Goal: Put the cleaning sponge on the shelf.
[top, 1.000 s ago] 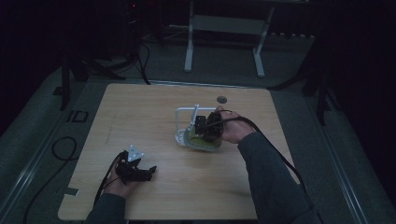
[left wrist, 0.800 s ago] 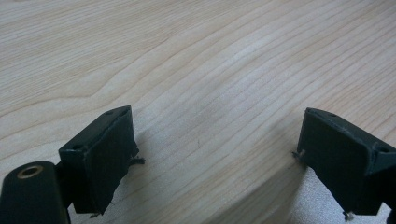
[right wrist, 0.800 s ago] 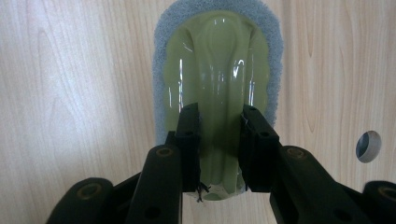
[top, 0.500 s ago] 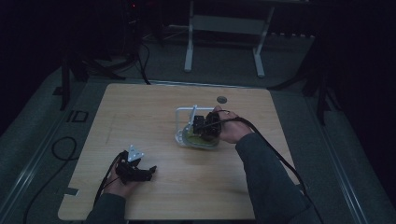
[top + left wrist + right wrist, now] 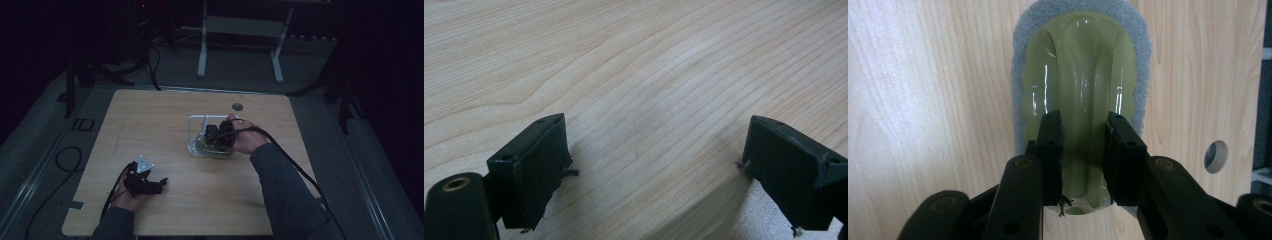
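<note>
Barely anything has shifted since the earlier frames: the right tool (image 5: 1083, 150) stays clamped on the green scrubber handle (image 5: 1079, 75), and the left tool (image 5: 146, 184) stays put.

From above, the right tool sits over the white rack (image 5: 196, 131) near the middle of the tabletop (image 5: 150, 115), its jaws pinching the glossy ridge of the handle, whose grey sponge pad (image 5: 1020, 45) lies flat on the wood. Well apart, near the front edge, the left tool (image 5: 654, 165) rests with its jaws spread wide over bare wood.
</note>
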